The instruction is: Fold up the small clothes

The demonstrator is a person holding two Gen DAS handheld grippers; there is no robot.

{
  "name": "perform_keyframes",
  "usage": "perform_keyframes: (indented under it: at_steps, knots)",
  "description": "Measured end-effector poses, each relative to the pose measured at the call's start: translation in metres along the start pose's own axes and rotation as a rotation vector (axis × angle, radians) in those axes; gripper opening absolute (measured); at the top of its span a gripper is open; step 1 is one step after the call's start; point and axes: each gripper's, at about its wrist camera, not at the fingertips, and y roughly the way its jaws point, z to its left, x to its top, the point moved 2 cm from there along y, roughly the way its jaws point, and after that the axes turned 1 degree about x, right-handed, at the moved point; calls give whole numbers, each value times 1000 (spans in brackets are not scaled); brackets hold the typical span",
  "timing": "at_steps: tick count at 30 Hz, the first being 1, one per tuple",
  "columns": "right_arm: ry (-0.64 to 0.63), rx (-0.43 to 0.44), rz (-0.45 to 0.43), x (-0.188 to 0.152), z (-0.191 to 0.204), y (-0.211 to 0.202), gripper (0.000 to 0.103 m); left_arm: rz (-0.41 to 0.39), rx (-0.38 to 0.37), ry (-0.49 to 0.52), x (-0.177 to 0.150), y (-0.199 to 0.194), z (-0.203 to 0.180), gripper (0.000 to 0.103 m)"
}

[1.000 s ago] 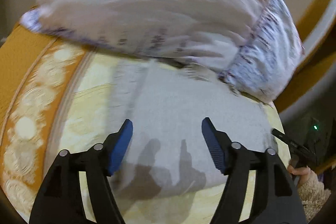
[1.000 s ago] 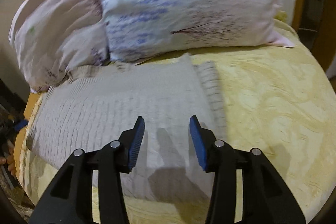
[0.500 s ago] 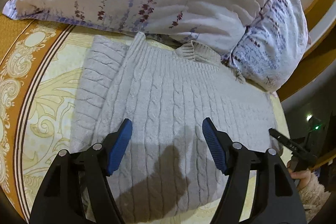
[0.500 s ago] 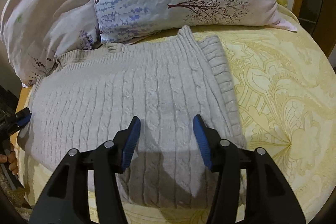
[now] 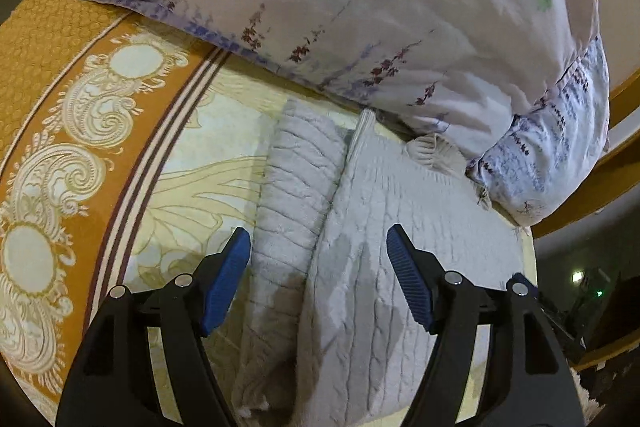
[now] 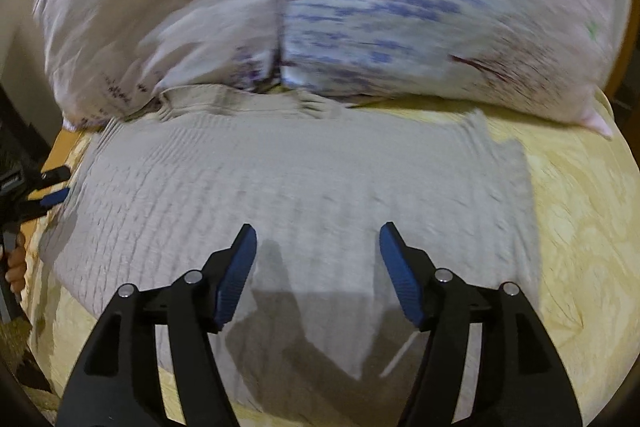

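Note:
A grey cable-knit sweater [image 5: 380, 235] lies flat on the bed, its collar [image 5: 432, 151] against the pillows. Its folded sleeve [image 5: 296, 187] lies along the sweater's left side. My left gripper [image 5: 318, 247] is open and empty, hovering over the seam between sleeve and body. In the right wrist view the sweater [image 6: 280, 187] spreads wide and is blurred. My right gripper [image 6: 318, 247] is open and empty above the sweater's lower middle. The other gripper [image 6: 44, 187] shows at the left edge of that view.
Two floral pillows [image 5: 360, 7] [image 6: 420, 7] lean at the head of the bed, over the sweater's collar edge. The bedspread is yellow [image 6: 580, 227] with an orange patterned border [image 5: 60, 147]. A wooden bed frame [image 5: 600, 187] runs along the right.
Both views have shifted. The left gripper has moved left toward the sweater's folded sleeve. The right gripper has swung left toward the sweater's middle and its jaws have opened wider.

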Motion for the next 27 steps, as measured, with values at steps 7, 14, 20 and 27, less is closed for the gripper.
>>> perform_keyframes:
  at_steps: [7,14,20,27]
  knots:
    - [-17,2,19,-2,3,7,70,-17,-5,12,4,7,-2,72]
    - [-24,9,17,-2,4,11,74,-19,-68,-34,6,11,-3,62]
    - [-34,17,15,-1,5,12,77,-19,-105,-130,3,12,7,39]
    - [-42,29,14,-1,6,12,79,6,-102,-106,4,22,-14,26]
